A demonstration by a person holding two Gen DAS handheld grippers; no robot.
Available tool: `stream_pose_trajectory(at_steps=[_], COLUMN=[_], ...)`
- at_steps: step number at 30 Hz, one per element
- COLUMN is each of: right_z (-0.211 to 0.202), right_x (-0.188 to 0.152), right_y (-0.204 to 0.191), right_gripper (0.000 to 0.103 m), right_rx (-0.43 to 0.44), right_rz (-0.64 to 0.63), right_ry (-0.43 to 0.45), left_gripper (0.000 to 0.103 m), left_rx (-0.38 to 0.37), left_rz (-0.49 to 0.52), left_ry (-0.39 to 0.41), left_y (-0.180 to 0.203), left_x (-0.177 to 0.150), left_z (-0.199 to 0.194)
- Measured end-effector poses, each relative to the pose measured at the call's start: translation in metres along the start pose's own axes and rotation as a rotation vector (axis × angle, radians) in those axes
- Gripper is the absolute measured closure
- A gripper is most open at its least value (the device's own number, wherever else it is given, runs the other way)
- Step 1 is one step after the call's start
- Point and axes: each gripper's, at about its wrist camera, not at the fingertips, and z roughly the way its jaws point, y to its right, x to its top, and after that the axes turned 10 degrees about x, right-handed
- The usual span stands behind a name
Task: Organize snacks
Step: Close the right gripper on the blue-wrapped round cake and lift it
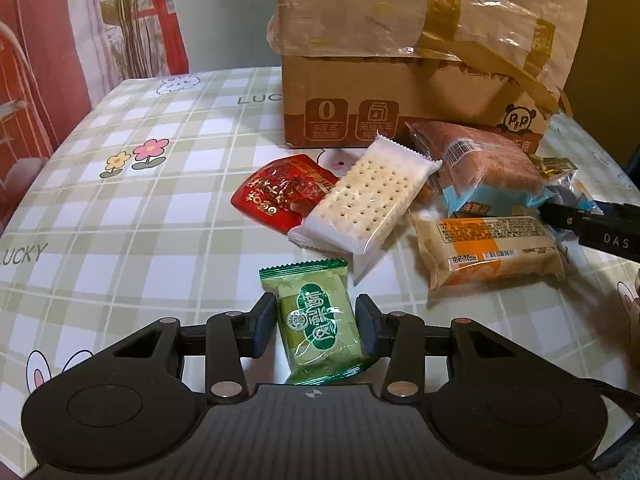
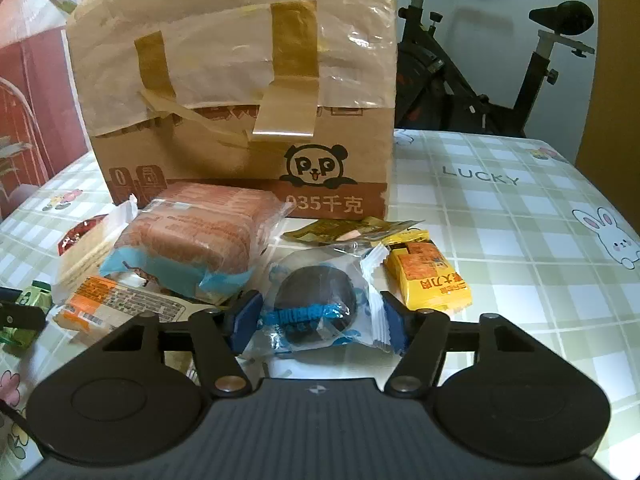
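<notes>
Left wrist view: left gripper (image 1: 316, 326) straddles the green packet (image 1: 320, 328) on the table (image 1: 160, 200). Both pads touch the wrapper sides, so it reads as clamped on the packet, which sits tilted, probably gripped across the narrow width because that fits the jaws. It lies apart from the pile near the box (image 1: 400, 92): red packet (image 1: 280, 196), cracker pack (image 1: 366, 204) leaning over it, orange pack (image 1: 488, 248), brown pack (image 1: 488, 168). The right gripper's finger pokes in at the far right edge.

Right wrist view: right gripper (image 2: 318, 322) brackets the cookie (image 2: 316, 300) in its clear wrapper. The pads sit at the crinkled wrapper edges; I cannot tell if they press or just flank. The cookie lies in front of the box (image 2: 240, 120), between the brown pack (image 2: 192, 244) and the yellow packet (image 2: 428, 276). The box stands taped shut, probably the sorting target.
</notes>
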Motion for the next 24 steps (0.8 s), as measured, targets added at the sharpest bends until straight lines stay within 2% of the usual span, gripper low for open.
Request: stream_pose_trajectory(at_steps=[6, 14, 24], right_z=[-0.009, -0.011, -0.024], right_x=[-0.003, -0.004, -0.004], right_y=[0.005, 0.009, 0.009], right_gripper=[0.043, 0.043, 0.045], right_rx=[-0.022, -0.016, -0.011], right_rz=[0.026, 0.048, 0.077], right_ry=[0.072, 0.076, 0.116], left_gripper=[0.057, 0.06, 0.061], left_rx=[-0.002, -0.046, -0.045], left_rz=[-0.006, -0.062, -0.079], left_ry=[0.009, 0.006, 0.045], left_y=[-0.001, -0.007, -0.01], left_x=[-0.001, -0.004, -0.002], left_z=[0.001, -0.003, -0.013])
